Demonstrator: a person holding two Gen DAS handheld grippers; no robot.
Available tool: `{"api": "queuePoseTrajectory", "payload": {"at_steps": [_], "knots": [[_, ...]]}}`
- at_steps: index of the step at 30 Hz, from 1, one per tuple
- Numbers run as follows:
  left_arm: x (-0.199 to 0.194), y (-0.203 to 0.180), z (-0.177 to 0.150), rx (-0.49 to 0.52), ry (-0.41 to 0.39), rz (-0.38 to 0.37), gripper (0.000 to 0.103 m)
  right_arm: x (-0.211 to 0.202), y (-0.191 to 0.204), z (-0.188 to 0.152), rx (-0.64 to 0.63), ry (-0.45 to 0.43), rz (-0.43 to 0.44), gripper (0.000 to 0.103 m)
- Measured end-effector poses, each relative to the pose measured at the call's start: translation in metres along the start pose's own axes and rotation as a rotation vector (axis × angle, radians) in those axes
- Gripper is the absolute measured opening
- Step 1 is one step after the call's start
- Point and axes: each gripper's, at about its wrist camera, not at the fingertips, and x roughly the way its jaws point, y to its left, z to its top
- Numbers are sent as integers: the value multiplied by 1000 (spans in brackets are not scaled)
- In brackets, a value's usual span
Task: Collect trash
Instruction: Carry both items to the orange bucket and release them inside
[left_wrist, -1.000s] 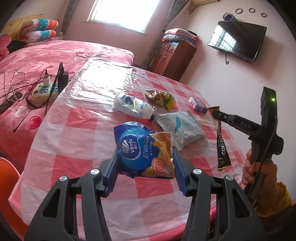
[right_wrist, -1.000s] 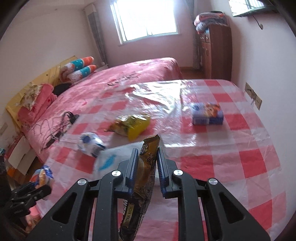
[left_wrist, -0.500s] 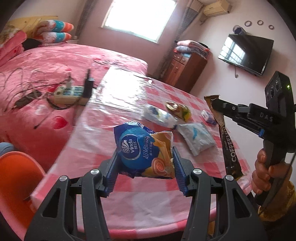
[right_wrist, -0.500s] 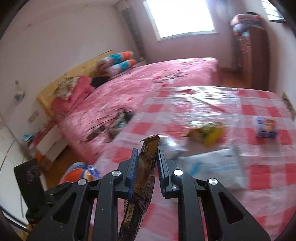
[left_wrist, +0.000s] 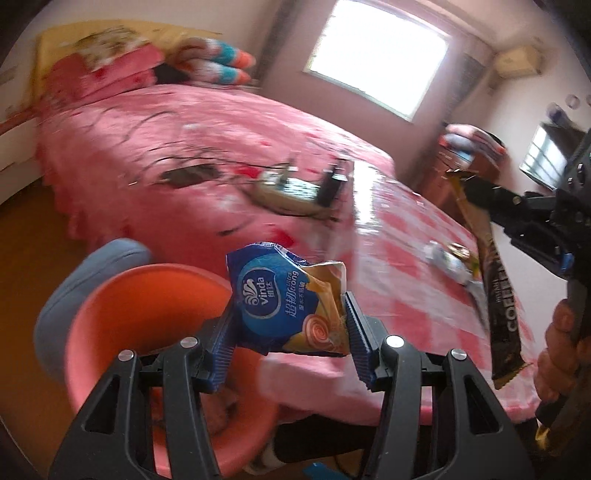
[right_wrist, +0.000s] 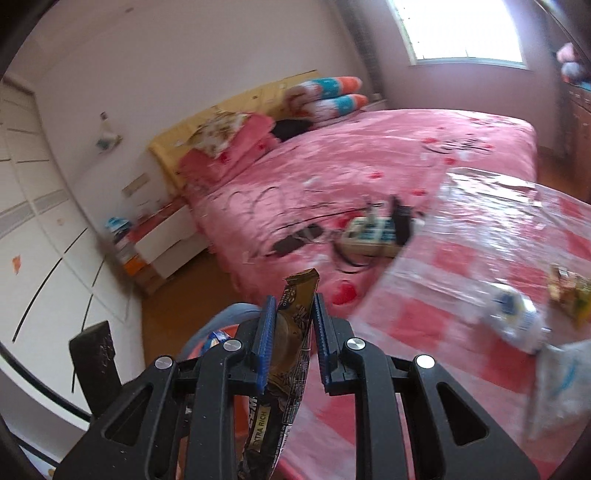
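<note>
Your left gripper (left_wrist: 290, 328) clamps tissue pack (left_wrist: 286, 301) above orange bin (left_wrist: 147, 314), ready for drop. Right gripper (right_wrist: 291, 339) pinches coffee sachet (right_wrist: 291, 332), clear of desk (right_wrist: 480, 258) edge.

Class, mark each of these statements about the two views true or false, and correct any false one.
1. The left tongs grip a blue Vinda tissue pack. True.
2. The right tongs are empty. False: they clamp a dark coffee sachet.
3. An orange bin sits below the tissue pack. True.
4. The power strip hangs on the wall. False: it lies on the pink bed.
5. The table has a plain blue cloth. False: it is checked red and white.
</note>
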Motion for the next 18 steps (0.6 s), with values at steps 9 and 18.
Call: {"api": "queuePoseTrajectory", "payload": {"at_steps": [9,18], "knots": [[-7,60,-10,-129,-6,106,56,57,54,-1,-74,18,64,21],[-2,101,-21,-238,32,245,76,91,55,-19,-34,101,78,73]]}}
